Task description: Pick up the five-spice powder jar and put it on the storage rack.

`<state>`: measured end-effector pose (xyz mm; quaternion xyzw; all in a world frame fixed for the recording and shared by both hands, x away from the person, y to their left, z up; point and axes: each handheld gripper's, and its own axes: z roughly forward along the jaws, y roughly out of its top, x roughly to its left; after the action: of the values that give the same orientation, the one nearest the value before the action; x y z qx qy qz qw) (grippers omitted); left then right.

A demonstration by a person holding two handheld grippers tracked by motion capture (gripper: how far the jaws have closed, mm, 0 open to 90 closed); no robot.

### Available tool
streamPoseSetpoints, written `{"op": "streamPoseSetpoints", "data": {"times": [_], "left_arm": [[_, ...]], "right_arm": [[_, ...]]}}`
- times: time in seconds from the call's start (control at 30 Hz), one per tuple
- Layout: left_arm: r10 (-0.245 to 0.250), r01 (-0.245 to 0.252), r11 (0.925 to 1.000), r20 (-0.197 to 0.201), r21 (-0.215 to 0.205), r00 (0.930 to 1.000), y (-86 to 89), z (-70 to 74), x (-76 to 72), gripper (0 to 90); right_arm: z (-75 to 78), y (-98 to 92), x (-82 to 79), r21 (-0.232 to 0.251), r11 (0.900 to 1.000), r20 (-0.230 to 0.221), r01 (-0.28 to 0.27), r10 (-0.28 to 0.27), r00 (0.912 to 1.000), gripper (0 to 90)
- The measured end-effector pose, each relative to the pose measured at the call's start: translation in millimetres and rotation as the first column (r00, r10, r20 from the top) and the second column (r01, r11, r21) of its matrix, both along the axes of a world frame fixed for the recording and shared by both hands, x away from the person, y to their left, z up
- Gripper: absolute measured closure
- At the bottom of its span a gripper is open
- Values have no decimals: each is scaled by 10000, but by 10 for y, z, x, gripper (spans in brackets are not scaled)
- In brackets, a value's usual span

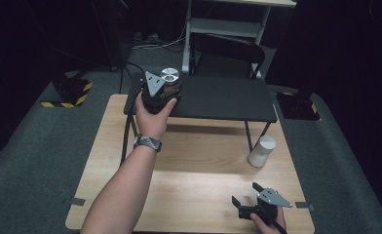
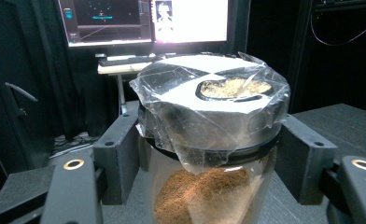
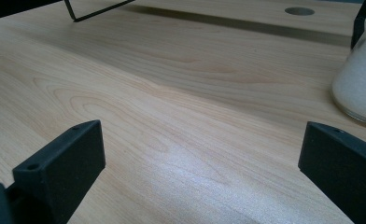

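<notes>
Left claw (image 2: 204, 154) pinching spice jar (image 2: 209, 140) below its lid, upright over black shelf (image 1: 223, 97), likely to keep powder from spilling; right claw (image 1: 250, 197) spread, idle on desk (image 1: 194, 161) below shelf.

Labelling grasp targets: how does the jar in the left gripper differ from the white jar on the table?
The brown-powder jar sits on the black shelf; the white-powder jar stands on the wooden table.
The brown-powder jar is clamped in the left gripper; the white-powder jar stands free, clear of the open right gripper.
The brown-powder jar has a metal lid under plastic film.
Both stand upright.
</notes>
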<state>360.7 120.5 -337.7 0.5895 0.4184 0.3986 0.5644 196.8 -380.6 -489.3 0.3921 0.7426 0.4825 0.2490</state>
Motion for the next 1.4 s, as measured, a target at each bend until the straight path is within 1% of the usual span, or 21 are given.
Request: {"op": "streamPoseSetpoints", "data": {"times": [0.07,0.5,0.6,0.87,1.3,1.37,1.4], "left_arm": [[-3,3,10000,5,-62,10000,-5,-10,14,317],[13,-13,10000,-135,-6,9999,-36,-79,90,317],[23,-26,9999,-193,-139,9998,-35,-83,113,316],[-3,-2,9996,-144,-282,9999,-31,-119,143,313],[-17,14,9999,-151,-160,9999,-26,-107,140,312],[24,-26,10000,-176,-90,9998,-30,-103,137,292],[-6,3,10000,-266,-95,9996,-19,-98,144,253]], "right_arm": [[1,1,1,-7,10000,-1,-7,7,10000,1],[0,4,7,-39,10000,27,-85,85,10000,1],[1,5,8,-46,9999,26,-92,92,10000,1],[3,7,10,-108,9998,49,-139,140,9999,1],[-1,6,6,-98,9999,77,-139,140,9999,1],[-4,4,3,-84,9999,96,-143,144,9999,1],[-3,5,5,-82,9999,87,-138,139,9999,1]]}}
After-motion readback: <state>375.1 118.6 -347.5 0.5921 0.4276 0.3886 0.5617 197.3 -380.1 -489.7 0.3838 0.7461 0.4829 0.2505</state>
